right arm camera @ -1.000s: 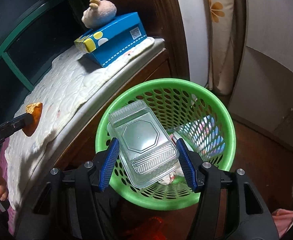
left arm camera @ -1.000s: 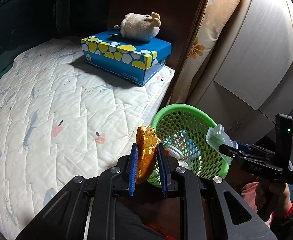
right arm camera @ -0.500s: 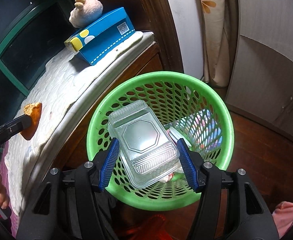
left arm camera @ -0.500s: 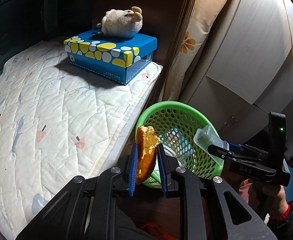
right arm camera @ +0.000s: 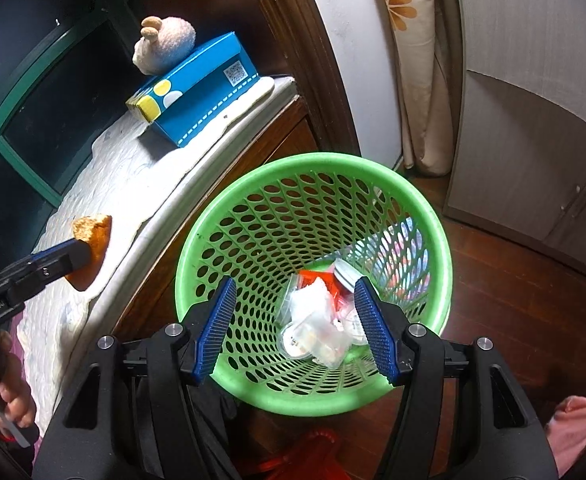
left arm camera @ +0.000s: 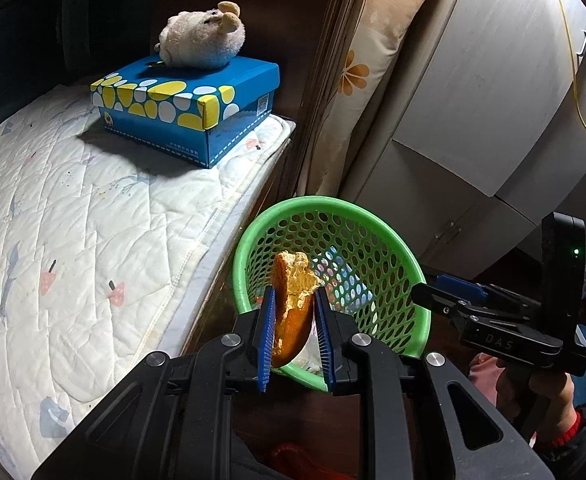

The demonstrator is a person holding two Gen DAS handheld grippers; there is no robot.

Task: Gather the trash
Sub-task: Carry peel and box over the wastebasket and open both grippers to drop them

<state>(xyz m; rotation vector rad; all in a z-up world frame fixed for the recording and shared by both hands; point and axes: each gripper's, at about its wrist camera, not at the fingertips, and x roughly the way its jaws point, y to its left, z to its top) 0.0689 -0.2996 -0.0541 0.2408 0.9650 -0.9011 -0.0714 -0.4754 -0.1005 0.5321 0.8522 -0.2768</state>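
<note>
Green plastic fills the middle of both views: a perforated basket [right arm camera: 421, 208] stands on the wooden floor [right arm camera: 513, 292] just beside the bed's quilted white cover [left arm camera: 73, 240]. Our left gripper [left arm camera: 292, 332] pinches an orange peel [left arm camera: 293, 300] between its blue pads; in the left wrist view the peel sits in front of the basket's near rim, while the right wrist view shows it at the edge of the cover, apart from the basket. Our right gripper [right arm camera: 295, 324] hangs over the basket mouth, its jaws having just been spreading, with nothing between them. At the bottom of the basket lies the trash [right arm camera: 317, 320]: clear plastic pieces, a red wrapper and round lids. At the far end of the cover a blue box [left arm camera: 189, 112] carries a plush toy [left arm camera: 203, 42].
</note>
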